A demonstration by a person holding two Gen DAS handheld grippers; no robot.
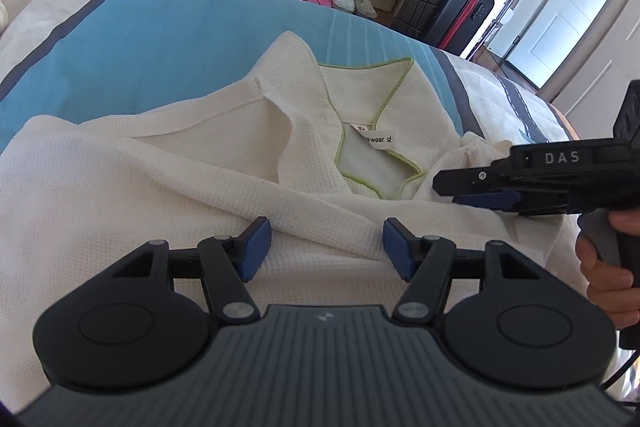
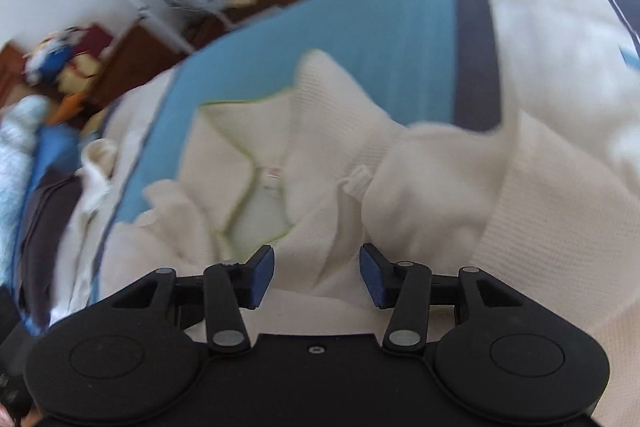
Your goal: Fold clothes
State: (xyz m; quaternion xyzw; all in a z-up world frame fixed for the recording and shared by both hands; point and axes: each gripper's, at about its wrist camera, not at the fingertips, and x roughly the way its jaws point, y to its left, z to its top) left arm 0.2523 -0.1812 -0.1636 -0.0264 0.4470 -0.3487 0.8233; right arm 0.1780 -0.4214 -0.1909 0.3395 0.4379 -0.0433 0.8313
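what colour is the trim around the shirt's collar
Light green piping edging the cream waffle-knit shirt; clearest in the left wrist view.

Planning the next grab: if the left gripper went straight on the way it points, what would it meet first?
Most likely the cream shirt: the open left gripper points low over its fabric, toward a diagonal fold just ahead of the fingers. Depth is unclear.

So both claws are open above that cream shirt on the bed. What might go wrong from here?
1. The cream shirt lies rumpled, one layer doubled over near the green-edged collar; a pinch by the open left gripper might catch only the top layer and fold crookedly.
2. The right gripper, also open, gives a blurred view, so it may be moving fast and could miss its spot or drag the fabric.
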